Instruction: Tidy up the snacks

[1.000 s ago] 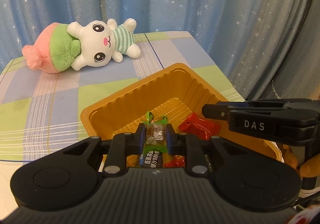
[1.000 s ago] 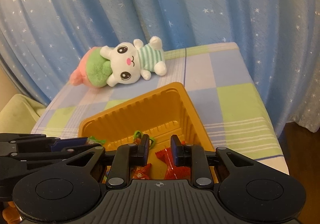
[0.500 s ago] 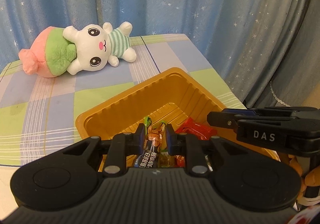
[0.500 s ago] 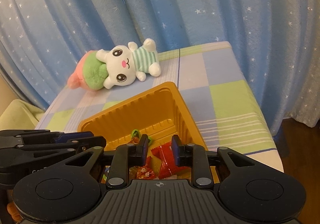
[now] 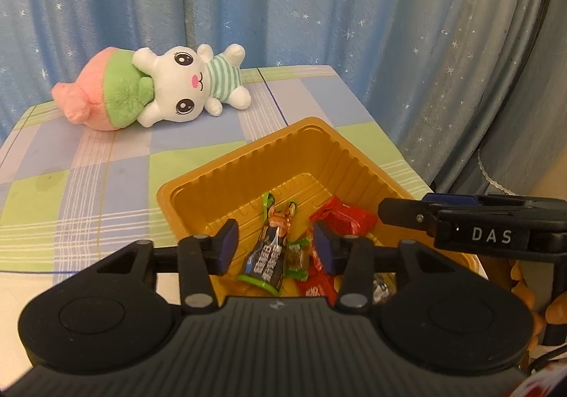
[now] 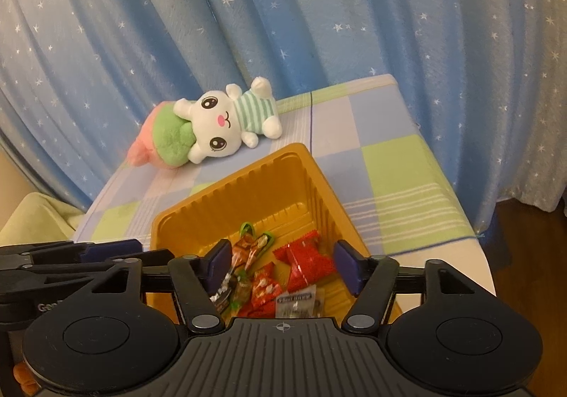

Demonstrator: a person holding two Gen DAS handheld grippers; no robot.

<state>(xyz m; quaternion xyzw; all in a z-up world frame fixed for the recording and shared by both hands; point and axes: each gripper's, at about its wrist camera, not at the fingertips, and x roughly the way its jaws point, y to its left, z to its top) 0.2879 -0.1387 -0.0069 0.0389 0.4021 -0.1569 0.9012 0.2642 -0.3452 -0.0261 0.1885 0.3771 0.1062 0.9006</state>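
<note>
Table [image 5: 88,163] covered with a checked cloth in green, lilac and blue. Directly on it: a golden plastic tray [image 5: 248,163] near the front right, and a plush rabbit [image 5: 184,88] lying on its side at the back.

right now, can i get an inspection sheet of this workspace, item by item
surface: table under a checked cloth in green, blue and lilac.
job's things: gold tray near the table's front edge; inside it lie a dark snack bar, red packets and a small silver sachet.
clutter: plush bunny lying on its side at the far end, apart from the tray.
grippers: left gripper and right gripper both above the tray, jaws opening, pads pressing on nothing.
cables: a dark cable at the lower right edge of the left wrist view.
surroundings: blue star-print curtain behind; wood floor to the right.
</note>
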